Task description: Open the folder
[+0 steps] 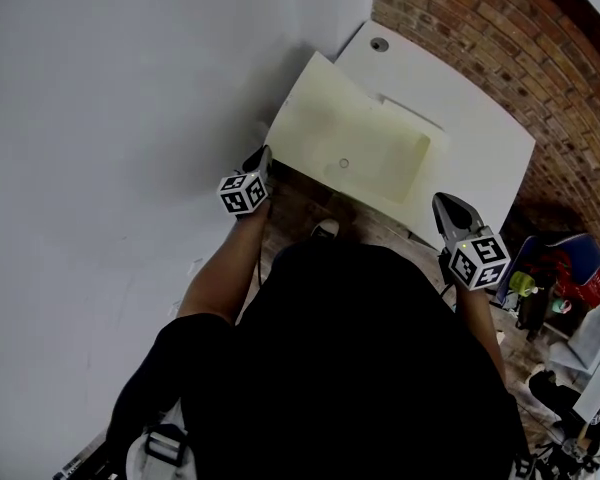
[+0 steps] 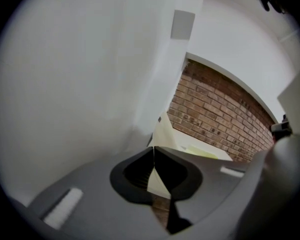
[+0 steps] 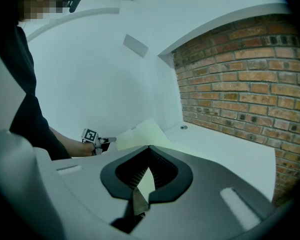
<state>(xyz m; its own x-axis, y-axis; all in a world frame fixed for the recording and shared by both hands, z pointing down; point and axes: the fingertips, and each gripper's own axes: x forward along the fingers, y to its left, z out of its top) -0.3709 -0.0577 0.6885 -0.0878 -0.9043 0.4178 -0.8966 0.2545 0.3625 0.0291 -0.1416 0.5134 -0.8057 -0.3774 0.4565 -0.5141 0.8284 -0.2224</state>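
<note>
A pale yellow folder (image 1: 350, 138) lies on the white table (image 1: 480, 138), its cover spread toward the left and reaching past the table's near edge. My left gripper (image 1: 265, 154) is at the cover's left corner, jaws shut on the thin edge of the sheet. In the left gripper view the cover (image 2: 166, 130) rises just past the closed tips (image 2: 153, 148). My right gripper (image 1: 448, 206) hangs at the table's near right edge, jaws shut with nothing in them (image 3: 149, 146). The right gripper view shows the left gripper (image 3: 111, 140) touching the folder's corner (image 3: 142, 133).
A brick wall (image 1: 500, 38) runs behind the table, and a white wall (image 1: 100, 118) fills the left. The tabletop has a round cable hole (image 1: 379, 44) at the back. Bags and clutter (image 1: 560, 278) sit on the floor at the right. A shoe (image 1: 324, 230) shows below the table edge.
</note>
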